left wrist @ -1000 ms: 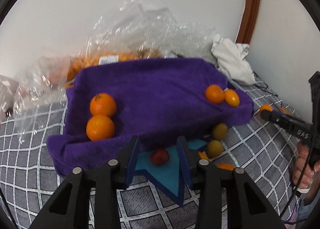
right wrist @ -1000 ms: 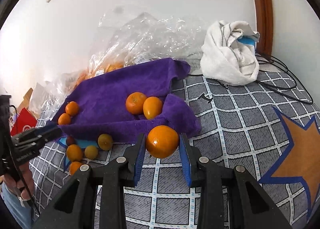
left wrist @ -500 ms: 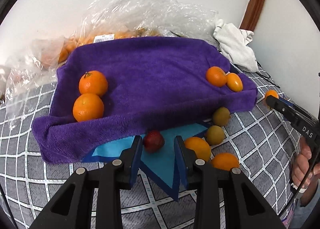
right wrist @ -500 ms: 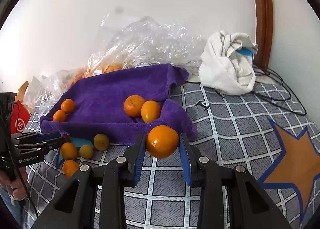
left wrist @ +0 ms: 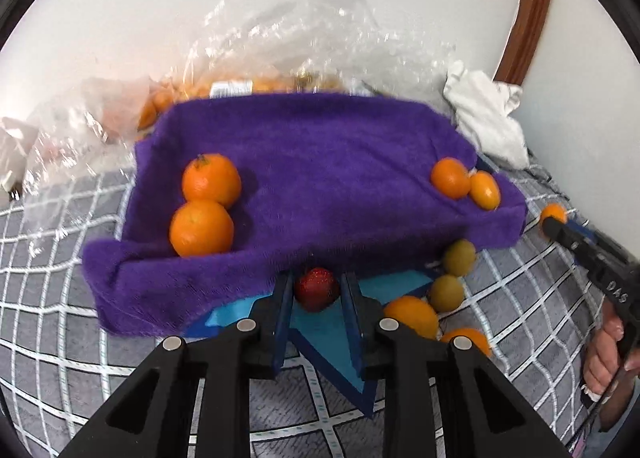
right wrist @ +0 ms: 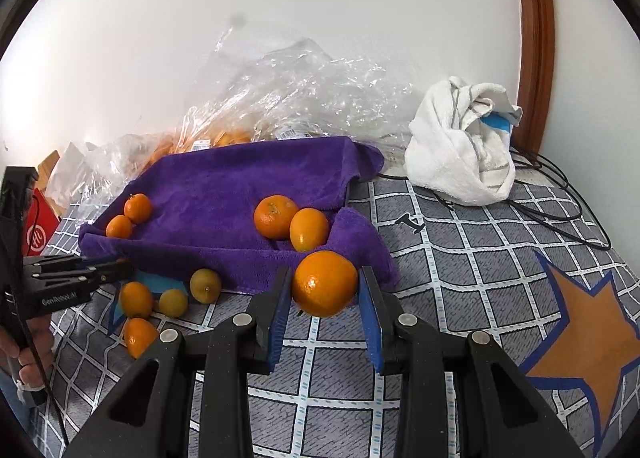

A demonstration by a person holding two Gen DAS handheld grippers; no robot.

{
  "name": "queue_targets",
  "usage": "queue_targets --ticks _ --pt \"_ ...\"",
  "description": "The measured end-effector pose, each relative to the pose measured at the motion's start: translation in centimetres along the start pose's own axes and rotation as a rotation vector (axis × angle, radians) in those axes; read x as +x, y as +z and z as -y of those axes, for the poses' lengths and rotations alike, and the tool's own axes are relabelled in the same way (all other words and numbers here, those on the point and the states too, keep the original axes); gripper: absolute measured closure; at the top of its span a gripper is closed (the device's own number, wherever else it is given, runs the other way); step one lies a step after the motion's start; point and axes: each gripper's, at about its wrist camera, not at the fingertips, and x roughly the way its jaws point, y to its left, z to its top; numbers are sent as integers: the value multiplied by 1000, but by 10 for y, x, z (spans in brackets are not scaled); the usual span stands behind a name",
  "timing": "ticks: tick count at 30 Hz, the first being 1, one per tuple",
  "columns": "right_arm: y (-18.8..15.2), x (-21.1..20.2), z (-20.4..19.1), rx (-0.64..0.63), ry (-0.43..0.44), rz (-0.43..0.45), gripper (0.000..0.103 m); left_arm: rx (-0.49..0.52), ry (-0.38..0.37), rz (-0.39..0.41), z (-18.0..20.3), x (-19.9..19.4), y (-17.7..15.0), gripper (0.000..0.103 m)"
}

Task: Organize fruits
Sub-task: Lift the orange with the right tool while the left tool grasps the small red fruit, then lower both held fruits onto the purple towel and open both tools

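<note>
The bed (right wrist: 460, 258), under its grey checked cover, carries everything I am sorting. The purple towel (left wrist: 320, 178) spread on it looks like the place where the fruit is meant to go. Four oranges are on it already: a pair at its left end (left wrist: 206, 204) and a pair at its right end (left wrist: 464, 182). That much I count as done.

Behind the towel a clear bag (right wrist: 280, 98) holds more orange fruit, blurred through the plastic, so I cannot tell how many. If those are to be sorted too, a good deal is left.

Off the towel, on the cover by its front edge, lie two oranges (left wrist: 412, 316) and two greenish fruits (left wrist: 454, 274), close together. None of these is placed yet.

My right jaws (right wrist: 325, 290) are clamped on a large orange (right wrist: 324, 284), held up off the cover just in front of the towel's right corner. I judge it needs only to be carried over and set down with the pair there.

My left jaws (left wrist: 316, 290) have just been closing on a small red fruit (left wrist: 318, 288) at the towel's front edge. The pads look to be touching its sides. It has not been lifted onto the towel.

So, at a guess: four placed, two in my jaws, four loose, and the bag untouched.
</note>
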Motion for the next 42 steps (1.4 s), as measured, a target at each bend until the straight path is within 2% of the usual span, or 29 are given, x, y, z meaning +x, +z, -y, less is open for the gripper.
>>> queue_targets --ticks 3,6,10,17,21,23,27,32,34,36,42 --pt "0 0 3 17 10 7 70 -23 -24 48 -7 -13 5 80" --pt "1 0 7 34 19 14 70 -55 2 110 -17 -21 8 80" --pt "1 -1 8 46 16 24 70 -81 39 133 -30 -21 13 80" --pt "1 1 10 66 40 20 70 -152 46 191 -56 -26 19 80" --pt "3 -3 14 95 73 27 70 -142 78 232 -59 -26 20 80" --pt "7 -4 16 109 58 30 70 -133 94 249 -59 -26 20 80" --pt "24 -6 13 89 -27 7 70 -134 96 257 -62 -31 23 80" --pt "54 -19 3 68 -30 34 70 -125 132 284 -63 -47 33 80" --pt "73 -24 -6 42 -34 49 70 -182 84 285 -71 -59 39 80" --pt "90 -25 -13 23 -30 56 70 -196 66 281 -74 -68 47 80" --pt "141 -11 -31 -13 13 71 70 -169 120 276 -81 -85 82 80"
